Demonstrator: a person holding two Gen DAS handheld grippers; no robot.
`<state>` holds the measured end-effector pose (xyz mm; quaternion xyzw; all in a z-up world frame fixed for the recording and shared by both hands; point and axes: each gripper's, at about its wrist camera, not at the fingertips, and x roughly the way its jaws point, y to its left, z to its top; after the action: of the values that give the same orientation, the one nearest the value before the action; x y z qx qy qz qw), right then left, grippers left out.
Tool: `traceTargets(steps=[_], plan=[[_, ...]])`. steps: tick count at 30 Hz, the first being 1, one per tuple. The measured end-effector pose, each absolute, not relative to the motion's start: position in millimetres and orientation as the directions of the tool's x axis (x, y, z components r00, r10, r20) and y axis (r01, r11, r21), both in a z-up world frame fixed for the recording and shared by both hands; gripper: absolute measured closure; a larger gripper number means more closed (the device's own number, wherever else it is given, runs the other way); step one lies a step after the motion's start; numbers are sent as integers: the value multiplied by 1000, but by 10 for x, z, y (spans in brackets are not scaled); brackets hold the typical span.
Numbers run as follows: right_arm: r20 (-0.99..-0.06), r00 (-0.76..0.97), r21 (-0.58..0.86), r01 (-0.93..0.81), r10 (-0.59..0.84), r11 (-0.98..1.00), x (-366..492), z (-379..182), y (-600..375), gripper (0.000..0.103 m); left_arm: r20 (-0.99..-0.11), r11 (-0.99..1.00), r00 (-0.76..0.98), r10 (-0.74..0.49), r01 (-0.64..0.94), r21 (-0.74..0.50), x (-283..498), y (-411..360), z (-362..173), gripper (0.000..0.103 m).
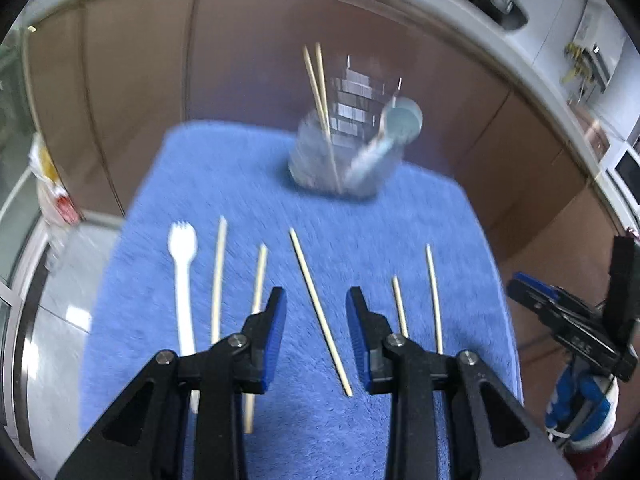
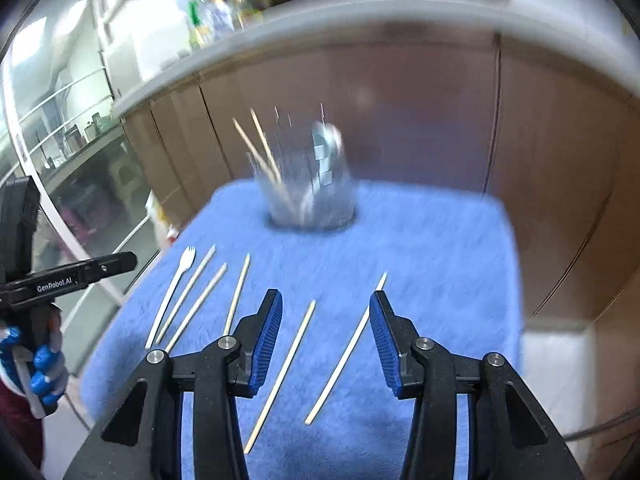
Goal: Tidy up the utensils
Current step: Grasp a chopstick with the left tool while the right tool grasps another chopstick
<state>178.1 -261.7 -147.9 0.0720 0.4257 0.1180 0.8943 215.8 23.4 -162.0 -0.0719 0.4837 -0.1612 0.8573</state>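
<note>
A clear glass holder (image 1: 340, 152) stands at the far side of a blue fuzzy mat (image 1: 240, 184); it holds two chopsticks (image 1: 318, 80) and a spoon (image 1: 384, 136). Several loose chopsticks lie on the mat, one (image 1: 320, 312) between my left gripper's fingers. A white spork (image 1: 183, 272) lies at the left. My left gripper (image 1: 316, 300) is open and empty above the mat. My right gripper (image 2: 324, 308) is open and empty, with two chopsticks (image 2: 280, 376) (image 2: 346, 348) below it. The holder (image 2: 308, 188) and spork (image 2: 172, 292) also show in the right wrist view.
Brown cabinet doors (image 1: 140, 60) stand behind the mat under a grey counter edge (image 2: 360, 4). The other hand-held gripper shows at the right of the left wrist view (image 1: 568, 316) and at the left of the right wrist view (image 2: 60, 280). Both views are motion-blurred.
</note>
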Motion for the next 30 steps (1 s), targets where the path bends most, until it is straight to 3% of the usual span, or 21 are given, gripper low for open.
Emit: traceTargets(steps=[3,11,30], plan=[[-801,513,296,-107,308,949,2074,-1820,-2671,69,-860,938,381,-340,201,-282,2416,34,-1927,74],[-895,387,230,-24,221,973,2606,-2364,-2649,74,-932,964,252,-260,131,-233,2947,-215,-2446,74],[-915,400,52,-1,49,999,2920,-2525,-2443,87,-970,990,223,-98,116,-74,3182,-545,-2682,75]])
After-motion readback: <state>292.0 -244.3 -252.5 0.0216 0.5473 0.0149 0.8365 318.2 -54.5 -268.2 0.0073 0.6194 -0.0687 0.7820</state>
